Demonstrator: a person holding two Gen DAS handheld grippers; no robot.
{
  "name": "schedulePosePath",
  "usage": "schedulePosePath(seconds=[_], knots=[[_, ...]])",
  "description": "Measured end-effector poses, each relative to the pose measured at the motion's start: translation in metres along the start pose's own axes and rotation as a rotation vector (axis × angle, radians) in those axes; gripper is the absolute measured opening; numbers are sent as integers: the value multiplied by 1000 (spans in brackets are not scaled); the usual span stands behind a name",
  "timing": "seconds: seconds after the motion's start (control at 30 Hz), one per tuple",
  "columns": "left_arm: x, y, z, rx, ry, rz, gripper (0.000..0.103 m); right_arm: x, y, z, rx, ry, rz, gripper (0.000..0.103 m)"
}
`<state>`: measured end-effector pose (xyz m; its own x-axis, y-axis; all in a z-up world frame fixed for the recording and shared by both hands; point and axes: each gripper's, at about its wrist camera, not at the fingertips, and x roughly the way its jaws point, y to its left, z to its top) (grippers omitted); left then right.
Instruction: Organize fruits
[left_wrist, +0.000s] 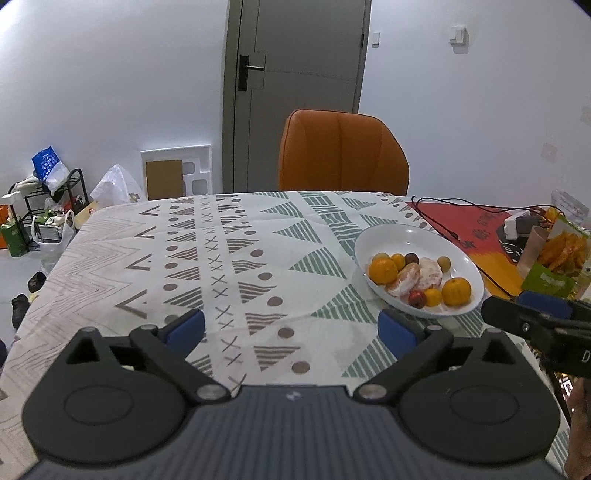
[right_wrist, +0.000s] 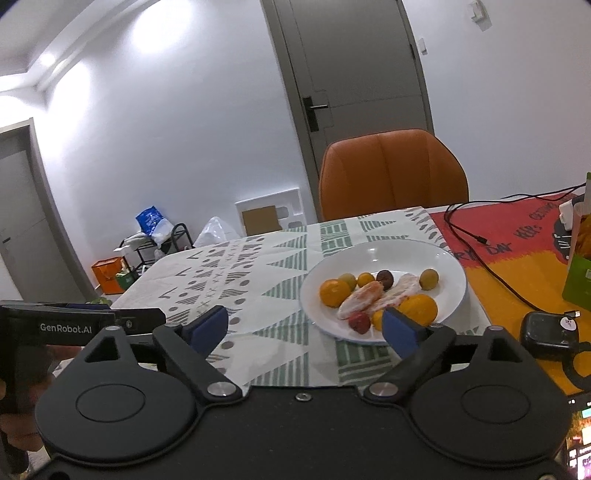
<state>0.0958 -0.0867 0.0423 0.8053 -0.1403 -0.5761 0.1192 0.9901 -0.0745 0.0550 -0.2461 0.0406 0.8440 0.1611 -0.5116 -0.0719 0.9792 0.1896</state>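
Hovering both empty: left hand-held gripper (left_wrist: 291, 328) and right hand-held gripper (right_wrist: 304, 326) spread wide. I'd judge best advancing right ahead to the plate (right_wrist: 424, 254), pinching one mandarin (right_wrist: 334, 292).

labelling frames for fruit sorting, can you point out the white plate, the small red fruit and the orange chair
white plate (right_wrist: 413, 254): right wrist view, bare inner surface near the far rim.
small red fruit (right_wrist: 359, 321): right wrist view, middle of its skin, at the plate's near edge.
orange chair (left_wrist: 341, 155): left wrist view, centre of the backrest.
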Motion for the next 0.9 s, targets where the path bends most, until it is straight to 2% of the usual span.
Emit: schedulePosePath(seconds=[0.23,0.9], knots=[[-26,5,-10,-7,-19,17,103,-21,12,-4,-11,-11,27,102],[-100,24,-40,-12,-61,71,103,-72,39,-18,-29,-13,77,103]])
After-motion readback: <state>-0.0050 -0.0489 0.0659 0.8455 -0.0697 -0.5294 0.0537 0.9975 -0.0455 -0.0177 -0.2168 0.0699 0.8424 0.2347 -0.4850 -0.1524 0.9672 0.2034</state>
